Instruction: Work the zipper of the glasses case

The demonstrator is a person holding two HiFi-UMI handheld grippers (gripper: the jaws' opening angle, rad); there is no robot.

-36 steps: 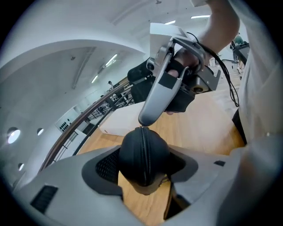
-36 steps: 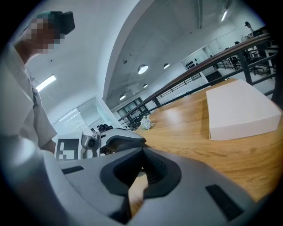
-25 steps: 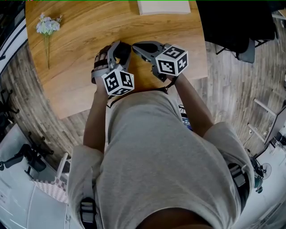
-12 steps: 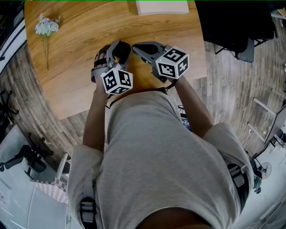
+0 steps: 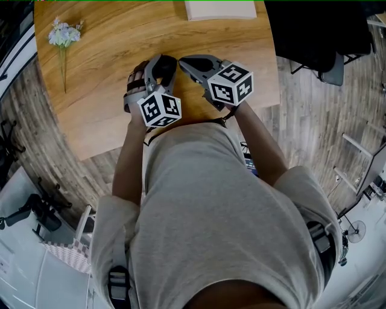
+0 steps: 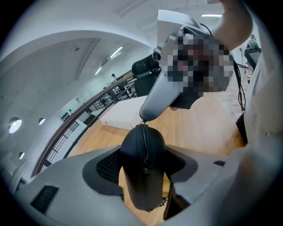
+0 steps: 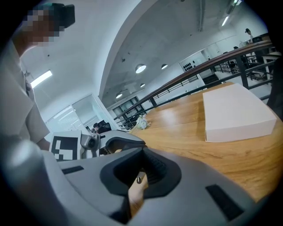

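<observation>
One black glasses case (image 6: pixel 143 172), above the table (image 5: pixel 96 90) by its near edge, is clamped between the wide-spread jaws of the left gripper (image 5: pixel 158 67). Its long axis runs away along the jaws, zipper seam up. The right gripper (image 5: pixel 184 62), jaws together, pinches the zipper pull (image 7: pixel 139 178) at the case's far end. One white box (image 5: pixel 220 9) lies at the far edge, and one flower sprig (image 5: pixel 63 35) near the far left corner.

A wooden table (image 5: pixel 108 90) stands on a grey plank floor (image 5: pixel 313 121) — a dark chair (image 5: pixel 335 69) nearby. Round ceiling lights (image 7: pixel 140 68) glow overhead; a dark railing (image 7: pixel 199 73) runs beyond the table.
</observation>
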